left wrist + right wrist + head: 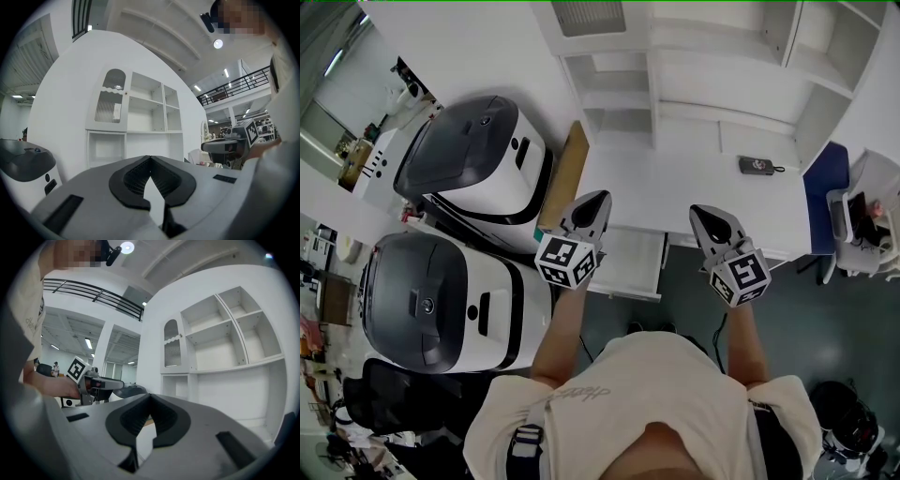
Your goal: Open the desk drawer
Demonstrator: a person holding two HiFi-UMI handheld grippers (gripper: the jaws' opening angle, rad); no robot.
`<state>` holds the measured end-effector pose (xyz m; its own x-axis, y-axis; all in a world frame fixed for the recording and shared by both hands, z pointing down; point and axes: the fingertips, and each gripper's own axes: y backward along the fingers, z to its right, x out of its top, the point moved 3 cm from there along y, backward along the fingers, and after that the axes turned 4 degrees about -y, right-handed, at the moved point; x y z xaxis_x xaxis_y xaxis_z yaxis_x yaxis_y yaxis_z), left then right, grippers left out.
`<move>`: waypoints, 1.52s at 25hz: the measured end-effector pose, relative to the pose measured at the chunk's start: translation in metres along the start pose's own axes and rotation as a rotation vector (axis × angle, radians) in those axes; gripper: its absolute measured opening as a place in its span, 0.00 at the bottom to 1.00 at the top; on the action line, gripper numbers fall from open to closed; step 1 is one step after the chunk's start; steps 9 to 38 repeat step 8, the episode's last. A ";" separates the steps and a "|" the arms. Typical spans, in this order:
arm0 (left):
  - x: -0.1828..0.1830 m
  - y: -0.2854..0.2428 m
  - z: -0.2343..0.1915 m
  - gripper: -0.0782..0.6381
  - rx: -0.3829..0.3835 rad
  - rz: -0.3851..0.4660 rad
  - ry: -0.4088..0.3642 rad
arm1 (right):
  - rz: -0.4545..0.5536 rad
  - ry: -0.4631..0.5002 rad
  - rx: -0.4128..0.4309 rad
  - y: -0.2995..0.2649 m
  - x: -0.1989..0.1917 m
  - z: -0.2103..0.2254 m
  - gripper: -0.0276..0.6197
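In the head view a white desk with a shelf hutch fills the upper middle. Its white drawer stands pulled out under the front edge. My left gripper hovers over the drawer's left end, tips at the desk edge, jaws shut on nothing. My right gripper hangs to the drawer's right, at the desk's front edge, also shut and empty. The left gripper view has its jaws closed tip to tip, with the right gripper beside them. Closed jaws and the left gripper show in the right gripper view.
Two large grey-and-white machines stand close on the left of the desk. A wooden board leans between them and the desk. A small black device lies on the desktop. A blue chair is at the right.
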<state>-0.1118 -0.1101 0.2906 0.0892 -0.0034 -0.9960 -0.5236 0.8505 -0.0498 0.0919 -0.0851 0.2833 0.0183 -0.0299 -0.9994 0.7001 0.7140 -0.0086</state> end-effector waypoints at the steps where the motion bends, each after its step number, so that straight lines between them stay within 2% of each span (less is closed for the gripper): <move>1: 0.000 0.001 0.001 0.12 -0.003 0.000 -0.002 | -0.001 0.004 -0.001 0.000 0.000 0.000 0.04; 38: -0.004 0.002 0.000 0.12 -0.009 -0.010 -0.005 | 0.000 0.004 -0.007 -0.002 -0.004 0.002 0.04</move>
